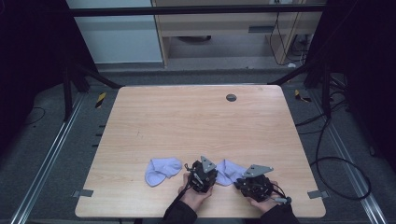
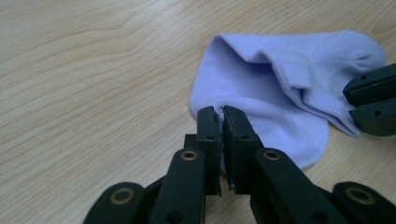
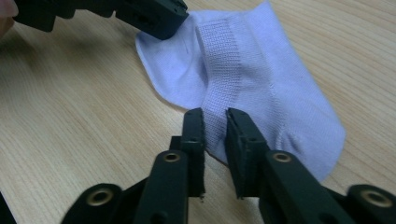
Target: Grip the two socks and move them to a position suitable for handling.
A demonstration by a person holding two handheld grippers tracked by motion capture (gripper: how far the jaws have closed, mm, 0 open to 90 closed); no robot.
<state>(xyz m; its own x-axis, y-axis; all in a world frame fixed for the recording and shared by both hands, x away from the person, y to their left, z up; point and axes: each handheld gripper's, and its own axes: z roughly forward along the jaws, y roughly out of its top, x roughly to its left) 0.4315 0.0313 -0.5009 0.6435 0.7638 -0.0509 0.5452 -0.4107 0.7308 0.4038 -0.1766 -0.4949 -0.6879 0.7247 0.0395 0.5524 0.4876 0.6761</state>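
**A:** Start at the jaws. What does the left gripper (image 2: 220, 116) have?

**B:** Its jaws are clenched on the near edge of a pale lilac sock (image 2: 280, 88), a thin fold of fabric pinched between the tips. The right gripper (image 3: 215, 119) has its jaws around the ribbed band of the same sock (image 3: 261, 84), a narrow gap between them with cloth in it. They appear to be grasping it, though less tightly.

**A:** And the sock itself?

**B:** Flat on the tabletop (image 1: 196, 121), near the front edge, between the two hands. A second sock (image 1: 161, 170) of the same colour lies just to the left, apart from the first.

**A:** What could go wrong?

**B:** In my judgement, the left hold is the weak point. So little fabric is caught that any pull apart could slip the edge free. The right jaws, not fully closed, may grip one layer only, so a lift would open the sock rather than raise it whole.

**A:** Anything else?

**B:** The front edge is close. A dropped sock could slide off toward the person.
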